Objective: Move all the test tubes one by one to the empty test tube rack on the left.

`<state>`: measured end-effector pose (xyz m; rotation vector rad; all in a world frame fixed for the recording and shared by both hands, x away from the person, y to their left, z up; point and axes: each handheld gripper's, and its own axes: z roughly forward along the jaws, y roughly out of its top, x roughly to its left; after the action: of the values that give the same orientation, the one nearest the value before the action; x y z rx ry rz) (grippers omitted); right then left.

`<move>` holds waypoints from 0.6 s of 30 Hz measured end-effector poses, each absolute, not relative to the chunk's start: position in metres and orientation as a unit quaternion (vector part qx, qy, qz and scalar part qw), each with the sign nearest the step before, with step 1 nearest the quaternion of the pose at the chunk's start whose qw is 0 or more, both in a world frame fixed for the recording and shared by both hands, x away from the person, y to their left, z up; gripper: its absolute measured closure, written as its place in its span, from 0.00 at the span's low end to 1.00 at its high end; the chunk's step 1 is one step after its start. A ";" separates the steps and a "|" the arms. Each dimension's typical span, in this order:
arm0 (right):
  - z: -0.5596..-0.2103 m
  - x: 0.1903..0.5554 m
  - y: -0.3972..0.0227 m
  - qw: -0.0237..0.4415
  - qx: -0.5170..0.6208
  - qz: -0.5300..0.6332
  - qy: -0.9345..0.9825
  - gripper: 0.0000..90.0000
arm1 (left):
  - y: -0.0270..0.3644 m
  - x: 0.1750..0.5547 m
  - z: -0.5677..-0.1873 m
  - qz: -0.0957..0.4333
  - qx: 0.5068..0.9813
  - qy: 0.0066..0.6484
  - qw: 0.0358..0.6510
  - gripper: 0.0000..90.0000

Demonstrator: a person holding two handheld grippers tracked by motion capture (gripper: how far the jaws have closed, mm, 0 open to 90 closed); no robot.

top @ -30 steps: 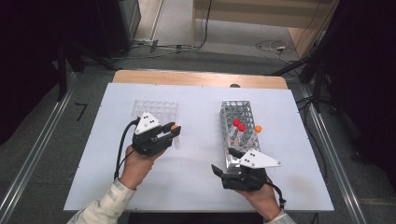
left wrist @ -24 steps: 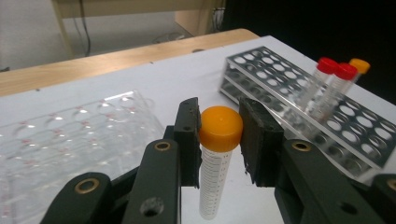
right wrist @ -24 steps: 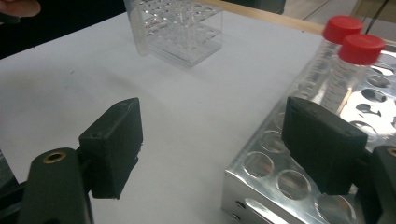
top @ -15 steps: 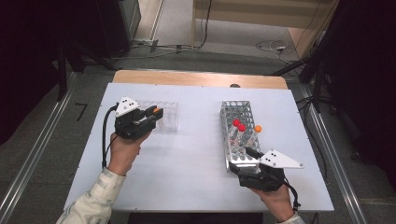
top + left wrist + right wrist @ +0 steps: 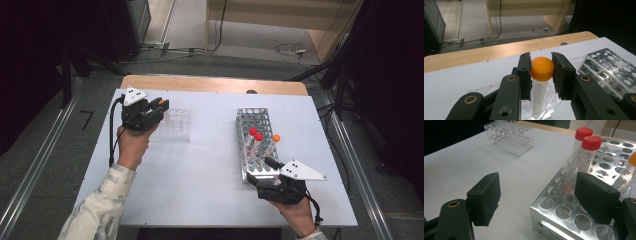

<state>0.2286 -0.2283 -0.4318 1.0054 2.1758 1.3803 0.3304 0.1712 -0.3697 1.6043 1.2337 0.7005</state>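
Clear rack (image 5: 173, 125) on the table's (image 5: 200, 175) left half, metal rack (image 5: 257, 145) well apart on the right, capped tubes (image 5: 256, 134) standing in it

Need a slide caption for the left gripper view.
Left gripper fingers clamp an orange-capped clear plastic tube above the white table.

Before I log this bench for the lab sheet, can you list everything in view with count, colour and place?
Orange-capped tube: one, clear, clamped in the left gripper over the clear rack.
Clear rack: one, transparent, table's left.
Metal rack: one, silver, table's right.
Red-capped tubes: two, standing in the metal rack.
Second orange-capped tube: one, in the metal rack.
Table: one, white.
Left gripper: black, shut on the tube.
Right gripper: black, open at the metal rack's near corner.
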 end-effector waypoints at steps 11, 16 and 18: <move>-0.431 0.228 -0.230 0.190 0.357 0.493 0.770 0.23 | 0.167 0.340 -0.376 0.306 0.659 0.505 0.465 0.78; -0.431 0.228 -0.230 0.190 0.359 0.492 0.770 0.23 | 0.165 0.339 -0.382 0.314 0.663 0.502 0.458 0.78; -0.431 0.228 -0.230 0.190 0.359 0.492 0.770 0.23 | 0.165 0.339 -0.387 0.316 0.664 0.500 0.457 0.78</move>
<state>0.2284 -0.2297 -0.4309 1.0104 2.1644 1.3827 0.3385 0.1646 -0.3874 1.6371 1.2327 0.7780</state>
